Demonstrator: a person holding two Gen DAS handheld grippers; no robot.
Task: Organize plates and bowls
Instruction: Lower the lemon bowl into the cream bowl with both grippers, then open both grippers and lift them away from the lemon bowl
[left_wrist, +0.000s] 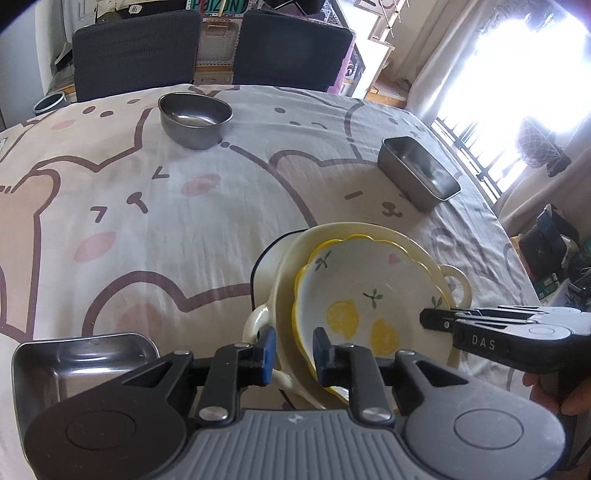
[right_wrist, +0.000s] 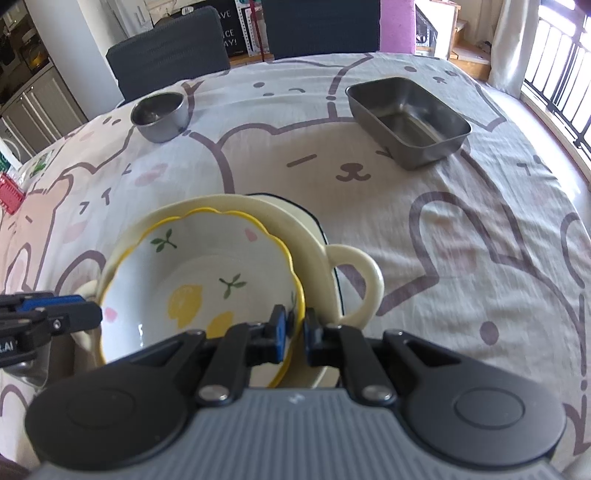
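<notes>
Stack: lemon bowl (right_wrist: 199, 280) sits nested in the cream two-handled dish (right_wrist: 317, 236), which rests on a dark-rimmed plate (left_wrist: 264, 258); this pile stands near the table's front edge, between the two claws.
Done so far: three ceramic pieces look gathered into one pile, though the lemon bowl lies tilted and off-centre in the dish rather than seated flat.
Left to do: by my reading, the metal pieces are unsorted: round steel bowl (left_wrist: 195, 120) far back, rectangular steel tray (right_wrist: 410, 122) far right, second steel tray (left_wrist: 81, 363) at near left.
Left claw (left_wrist: 294, 350): jaws part-open astride the lemon bowl's near rim, pads not visibly pressing it; no grip that I can see.
Right claw (right_wrist: 294, 334): jaws nearly closed, pinching the lemon bowl's yellow rim at its right side.
Edges: cream dish's right handle (right_wrist: 354, 284) juts out just beside the right claw; the near steel tray sits close beside the left claw.
Open room: wide bare tablecloth (right_wrist: 461, 229) lies between the stack and the far metal pieces, well apart from the chairs (left_wrist: 133, 51) behind.
</notes>
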